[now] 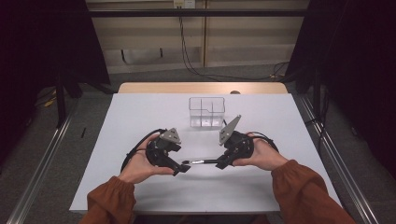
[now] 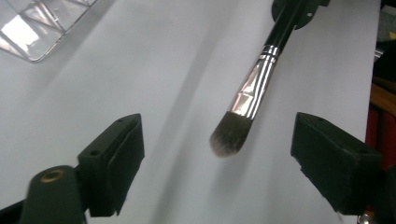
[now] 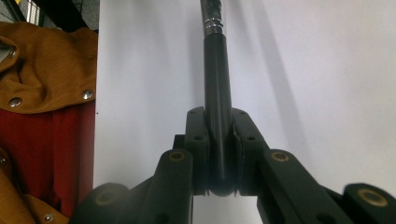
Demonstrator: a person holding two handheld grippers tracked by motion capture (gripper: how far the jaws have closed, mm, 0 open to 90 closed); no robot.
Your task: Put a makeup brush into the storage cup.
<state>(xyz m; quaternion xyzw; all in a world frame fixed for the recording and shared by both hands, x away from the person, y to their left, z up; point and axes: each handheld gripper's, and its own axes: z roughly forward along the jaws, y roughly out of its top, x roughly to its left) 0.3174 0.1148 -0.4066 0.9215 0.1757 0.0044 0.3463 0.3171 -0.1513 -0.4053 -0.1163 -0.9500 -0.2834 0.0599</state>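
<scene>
No readable text, label, brand, number or sign anywhere: nothing on the brush (image 2: pixel 252 88), nothing on the clear box (image 1: pixel 207 112), nothing on the table (image 1: pixel 140 116).

Matt pale grey table top (image 1: pixel 140 121), smooth, faintly sheened; bare wood strip (image 1: pixel 201 87) along its far edge. Clear glossy plastic organiser (image 1: pixel 207 112) near the far edge, hard highlights on its partition walls. Makeup brush (image 2: pixel 254 91): glossy black handle (image 3: pixel 217 88), polished chrome-like metal ferrule (image 2: pixel 257 81) with mirror reflections, soft matt dark bristles (image 2: pixel 227 137), paler at the tips. Right gripper (image 3: pixel 219 140) and left gripper (image 2: pixel 219 163): matt black plastic jaws, slightly grainy, with brass-coloured metal inserts. Dull grey metal plate (image 1: pixel 230 129) on top. Rust-brown woven cloth sleeves (image 1: pixel 299 182), matt; shiny metal snaps (image 3: pixel 87 95) on tan cloth.
</scene>
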